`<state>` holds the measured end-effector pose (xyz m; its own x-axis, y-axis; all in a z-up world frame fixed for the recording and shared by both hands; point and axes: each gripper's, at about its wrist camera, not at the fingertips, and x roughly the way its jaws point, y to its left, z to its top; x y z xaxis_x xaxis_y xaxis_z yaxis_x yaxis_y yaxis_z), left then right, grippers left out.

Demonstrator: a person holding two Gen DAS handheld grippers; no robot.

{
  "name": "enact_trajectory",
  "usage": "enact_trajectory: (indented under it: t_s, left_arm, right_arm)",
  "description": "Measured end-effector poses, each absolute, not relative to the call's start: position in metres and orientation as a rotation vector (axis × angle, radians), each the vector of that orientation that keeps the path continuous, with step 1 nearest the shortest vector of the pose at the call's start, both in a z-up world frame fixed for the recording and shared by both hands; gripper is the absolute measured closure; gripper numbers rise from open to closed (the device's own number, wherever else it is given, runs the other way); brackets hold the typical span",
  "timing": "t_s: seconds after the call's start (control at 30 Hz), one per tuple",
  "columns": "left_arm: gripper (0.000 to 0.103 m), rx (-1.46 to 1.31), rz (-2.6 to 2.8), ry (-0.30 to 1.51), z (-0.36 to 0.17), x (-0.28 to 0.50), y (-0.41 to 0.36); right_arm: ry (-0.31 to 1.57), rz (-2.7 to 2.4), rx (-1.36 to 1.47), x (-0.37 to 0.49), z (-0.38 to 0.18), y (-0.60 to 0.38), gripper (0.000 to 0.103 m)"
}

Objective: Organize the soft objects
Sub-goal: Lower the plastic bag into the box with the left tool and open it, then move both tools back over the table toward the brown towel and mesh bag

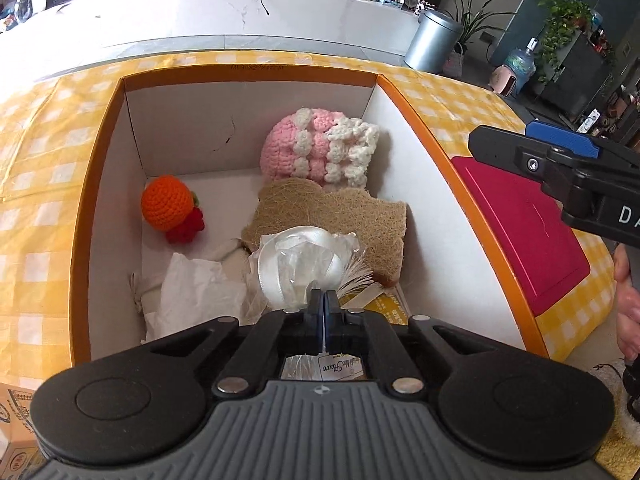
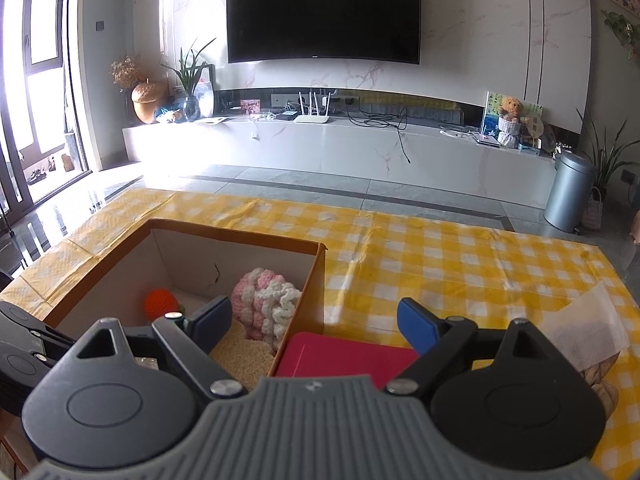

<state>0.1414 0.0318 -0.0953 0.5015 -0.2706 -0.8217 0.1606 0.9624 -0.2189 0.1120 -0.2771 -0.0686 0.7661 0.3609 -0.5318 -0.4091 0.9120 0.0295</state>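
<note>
An orange cardboard box (image 1: pixel 100 128) with a white inside holds a pink and white crocheted hat (image 1: pixel 316 144), an orange crocheted fruit (image 1: pixel 168 208), a tan loofah pad (image 1: pixel 332 216) and white tissue (image 1: pixel 192 292). My left gripper (image 1: pixel 323 300) is over the box's near end, shut on a clear plastic packet with white ribbon (image 1: pixel 300 264). My right gripper (image 2: pixel 316 324) is open and empty, above the box's right wall and a red flat item (image 2: pixel 344 354). The box (image 2: pixel 320 280) and the hat (image 2: pixel 266 304) also show in the right wrist view.
The box stands on a table with a yellow checked cloth (image 2: pixel 440 256). A white tissue (image 2: pixel 588 328) lies on a tan item at the table's right edge. The red flat item (image 1: pixel 520 224) lies right of the box. A TV bench and a metal bin (image 2: pixel 568 192) stand beyond the table.
</note>
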Motion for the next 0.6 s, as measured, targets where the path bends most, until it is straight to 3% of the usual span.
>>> enact_trajectory:
  t_s: [0.1, 0.17, 0.23, 0.3, 0.33, 0.43, 0.6]
  left_arm:
    - [0.097, -0.096, -0.255, 0.992, -0.091, 0.135, 0.026]
    - [0.086, -0.077, -0.261, 0.964, -0.084, 0.129, 0.021]
    - [0.053, -0.056, -0.262, 0.924, -0.073, 0.121, 0.017]
    - [0.034, -0.038, -0.242, 0.876, -0.063, 0.115, 0.014]
    - [0.029, -0.027, -0.226, 0.844, -0.057, 0.111, 0.012]
    - [0.02, -0.018, -0.206, 0.783, -0.044, 0.104, 0.012]
    - [0.019, -0.167, -0.205, 0.757, -0.032, 0.103, 0.024]
  right_arm:
    - [0.548, 0.418, -0.087, 0.111, -0.066, -0.28, 0.015]
    - [0.539, 0.415, -0.08, 0.11, -0.063, -0.283, 0.015]
    - [0.532, 0.409, -0.072, 0.11, -0.06, -0.288, 0.015]
    - [0.523, 0.397, -0.067, 0.11, -0.057, -0.295, 0.015]
    - [0.52, 0.391, -0.068, 0.11, -0.056, -0.298, 0.015]
    - [0.505, 0.356, -0.054, 0.109, -0.048, -0.314, 0.015]
    - [0.477, 0.27, -0.015, 0.105, -0.032, -0.354, 0.014]
